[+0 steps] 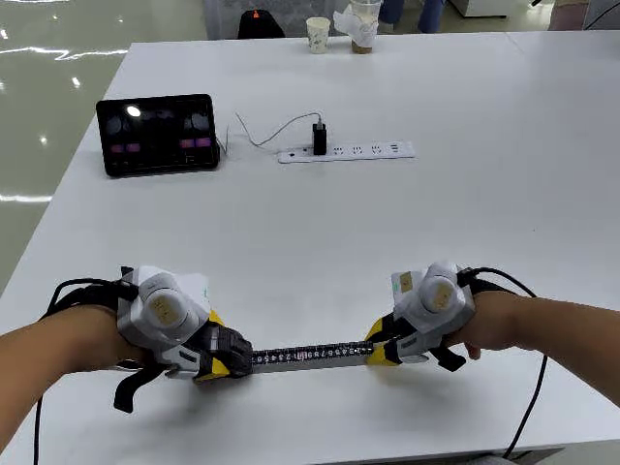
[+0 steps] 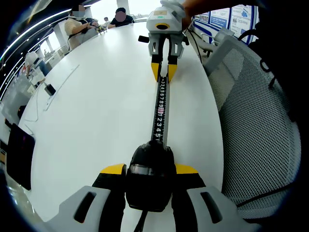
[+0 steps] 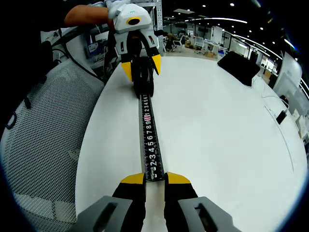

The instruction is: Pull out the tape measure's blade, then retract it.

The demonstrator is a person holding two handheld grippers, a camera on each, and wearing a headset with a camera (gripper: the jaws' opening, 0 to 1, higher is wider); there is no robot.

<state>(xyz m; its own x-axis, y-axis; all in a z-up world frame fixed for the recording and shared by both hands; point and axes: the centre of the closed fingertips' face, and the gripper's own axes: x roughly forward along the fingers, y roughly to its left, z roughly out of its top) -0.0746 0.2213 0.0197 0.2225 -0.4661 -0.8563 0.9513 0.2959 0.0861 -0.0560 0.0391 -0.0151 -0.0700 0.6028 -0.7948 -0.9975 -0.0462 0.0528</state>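
We saw the tape measure lying along the near edge of the white worktop, roughly midway between its near corners, with the blade drawn out and running parallel to that edge. The left claw was closed around the black case, its yellow-tipped jaws pressed against either side of it. The right claw was pinched almost fully together on the free end of the blade, with only a thin gap between its jaws where the strip sat. In the right gripper view the printed numbers on the blade ran straight from those jaws to the case in the other claw, and the strip lay low over the worktop; we could not tell whether it touched the surface. The two claws faced each other, well apart, joined only by the blade. Toward the far left of the worktop lay a dark tablet, and near it, toward the middle, a white power strip with a black plug in it. Paper cups stood at the far edge. A mesh chair sat just off the near edge.
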